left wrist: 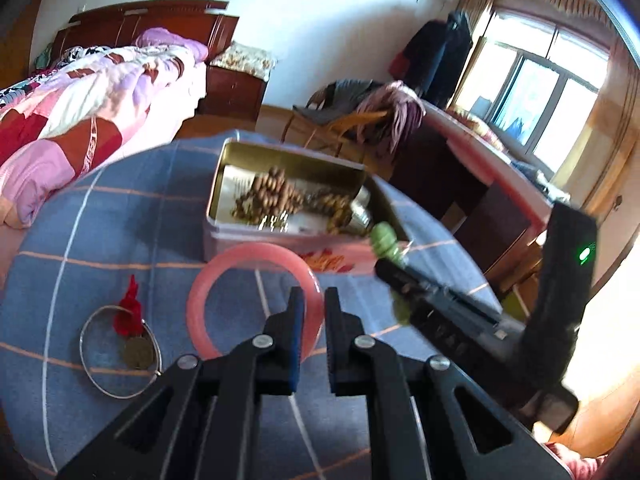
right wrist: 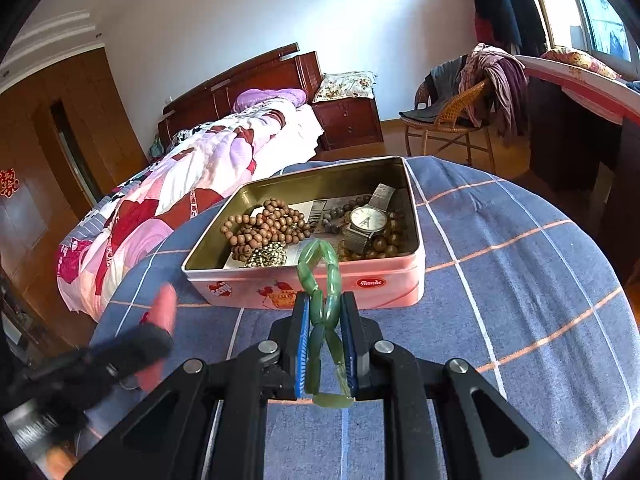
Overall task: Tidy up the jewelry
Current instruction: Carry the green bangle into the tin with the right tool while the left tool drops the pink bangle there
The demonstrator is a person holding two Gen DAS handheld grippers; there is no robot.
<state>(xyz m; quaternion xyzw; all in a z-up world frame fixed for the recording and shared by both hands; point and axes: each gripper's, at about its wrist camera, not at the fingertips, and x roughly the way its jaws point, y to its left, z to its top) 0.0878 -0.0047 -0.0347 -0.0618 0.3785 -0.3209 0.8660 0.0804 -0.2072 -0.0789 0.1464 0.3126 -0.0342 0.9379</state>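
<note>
On checked cloth [right wrist: 520,264], green bracelet [right wrist: 324,280] points toward tin [right wrist: 304,284].

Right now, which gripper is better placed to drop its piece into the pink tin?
Right. The right gripper grips the green stone bracelet just before the pink metal tin; the left gripper, clamping the pink round bangle, sits farther back.

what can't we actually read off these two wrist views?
- Left gripper pinches the pink bangle; the fingers hide the contact, and the right wrist view shows only motion blur there.
- Green bracelet: its lower links are hidden between the right gripper pads.
- Tin contents: smeared in the left wrist view; the watch covers beads underneath.
- Silver bangle: charm detail too small.
</note>
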